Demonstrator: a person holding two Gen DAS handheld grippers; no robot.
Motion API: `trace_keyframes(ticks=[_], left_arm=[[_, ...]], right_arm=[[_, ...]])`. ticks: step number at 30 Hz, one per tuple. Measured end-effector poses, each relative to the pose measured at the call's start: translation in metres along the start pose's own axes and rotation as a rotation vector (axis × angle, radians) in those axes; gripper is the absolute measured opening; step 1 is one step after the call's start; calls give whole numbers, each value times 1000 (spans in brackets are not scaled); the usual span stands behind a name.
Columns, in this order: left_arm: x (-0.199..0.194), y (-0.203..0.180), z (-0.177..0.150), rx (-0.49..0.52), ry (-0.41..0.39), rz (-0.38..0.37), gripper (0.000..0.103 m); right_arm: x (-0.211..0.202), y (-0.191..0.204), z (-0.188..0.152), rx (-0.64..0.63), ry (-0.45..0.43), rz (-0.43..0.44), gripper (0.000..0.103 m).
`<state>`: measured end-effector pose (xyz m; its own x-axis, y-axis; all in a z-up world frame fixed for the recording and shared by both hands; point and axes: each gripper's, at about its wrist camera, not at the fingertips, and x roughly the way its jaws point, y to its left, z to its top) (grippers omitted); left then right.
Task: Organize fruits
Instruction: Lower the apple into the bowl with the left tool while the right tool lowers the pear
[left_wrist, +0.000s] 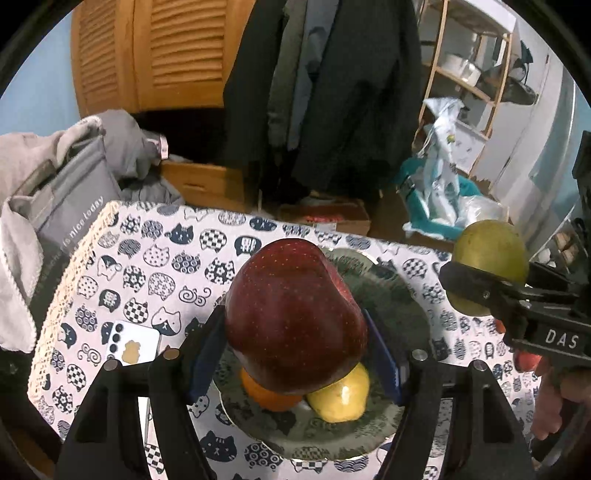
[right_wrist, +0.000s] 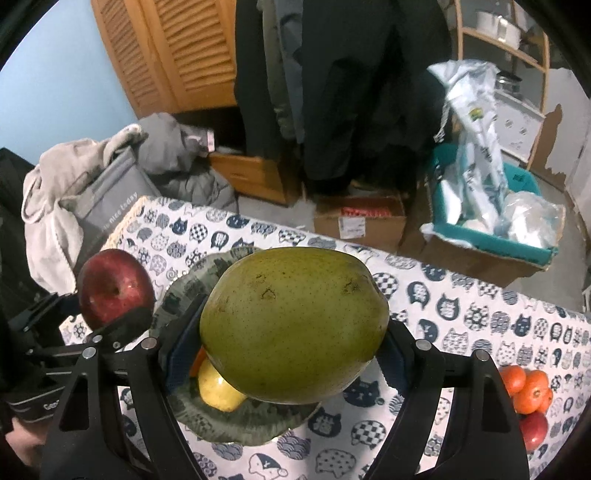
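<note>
Left wrist: left gripper (left_wrist: 295, 332) clamps red apple (left_wrist: 295, 317) above plate (left_wrist: 402, 302); right gripper (right_wrist: 291, 354) clamps green pear (right_wrist: 295, 325). Lower apple toward plate's 12 o'clock gap, clear of orange (left_wrist: 269, 395), yellow fruit (left_wrist: 341, 400).

Louvered wooden cabinet (left_wrist: 147, 51), blue wall (right_wrist: 62, 81), hanging dark coats (left_wrist: 332, 81), wooden shelf (left_wrist: 469, 66).

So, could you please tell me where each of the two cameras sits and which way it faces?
Left wrist: on the left gripper, facing forward over the red apple it grips, above the plate; its own fingers show, and the right gripper at the right.
Right wrist: on the right gripper, facing forward over the green pear it grips; its own fingers show, the left gripper at the left.
Shared: plate, cat-print tablecloth, both fruits.
</note>
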<state>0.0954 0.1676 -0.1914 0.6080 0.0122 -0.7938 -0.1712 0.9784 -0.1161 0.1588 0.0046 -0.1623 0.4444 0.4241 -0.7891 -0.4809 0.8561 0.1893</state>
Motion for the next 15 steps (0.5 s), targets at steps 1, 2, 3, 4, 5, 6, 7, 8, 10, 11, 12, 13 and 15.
trace_keyframes(ticks=[1,2,3,4,5,6,7,8,10,11,12,13,15], left_arm=[[5,1,0,-1,9,2,73],[11,2,-1,-2,20,4,73],[16,3,-1,-1,31,7,73],[21,4,-2,-2,40,10,73],[27,6,-3,-1,50,11,73],[33,7,-5,-1,64,15,73],[37,8,-6,-1,75,19,73],[42,10,-7,-1,87,25,73],[49,12,-8,-4,102,25,73],[53,13,-8,-6,111,24,73],[55,13,-8,-9,118,25,73],[59,13,-8,-7,123,27,73],[65,13,-8,-6,136,32,73]], right_arm=[[5,1,0,-4,9,2,82],[10,2,0,-9,18,2,82],[18,2,-1,-16,30,0,82],[24,2,-1,-18,41,0,82],[29,1,-1,-17,52,3,82],[36,0,-2,-15,64,4,82],[42,-1,-2,-13,74,4,82],[46,-2,-2,-11,82,3,82],[57,-5,-4,-6,104,4,82],[62,-5,-4,-5,112,4,82],[67,-6,-5,-8,123,2,82],[71,-6,-6,-10,129,0,82],[78,-6,-7,-12,143,1,82]])
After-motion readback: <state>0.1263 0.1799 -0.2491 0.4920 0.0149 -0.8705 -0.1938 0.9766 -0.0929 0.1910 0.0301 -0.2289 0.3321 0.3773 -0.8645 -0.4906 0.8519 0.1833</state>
